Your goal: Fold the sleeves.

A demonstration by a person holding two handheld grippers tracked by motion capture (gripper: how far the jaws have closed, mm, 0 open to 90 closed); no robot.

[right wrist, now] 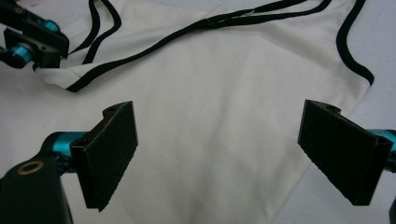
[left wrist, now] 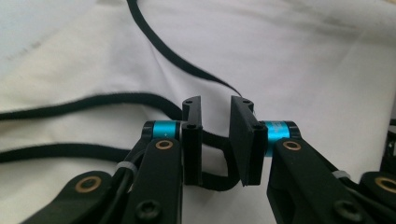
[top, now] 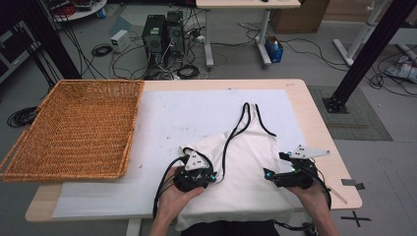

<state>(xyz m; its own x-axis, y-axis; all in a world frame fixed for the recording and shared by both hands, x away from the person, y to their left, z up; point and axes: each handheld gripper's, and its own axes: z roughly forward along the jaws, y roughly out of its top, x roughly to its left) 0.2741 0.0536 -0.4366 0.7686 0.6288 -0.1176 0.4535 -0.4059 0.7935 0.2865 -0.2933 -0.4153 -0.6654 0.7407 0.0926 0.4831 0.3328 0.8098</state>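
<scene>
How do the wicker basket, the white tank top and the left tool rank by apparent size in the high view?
1. Wicker basket, largest.
2. White tank top, somewhat smaller; its hem hangs over the table's near edge, so the gap is unsure.
3. Left tool, far smaller.

Left hand-held gripper (top: 214,175) nearly closed; right (top: 266,174) wide.

No text, label, brand or number can be read in any view
</scene>
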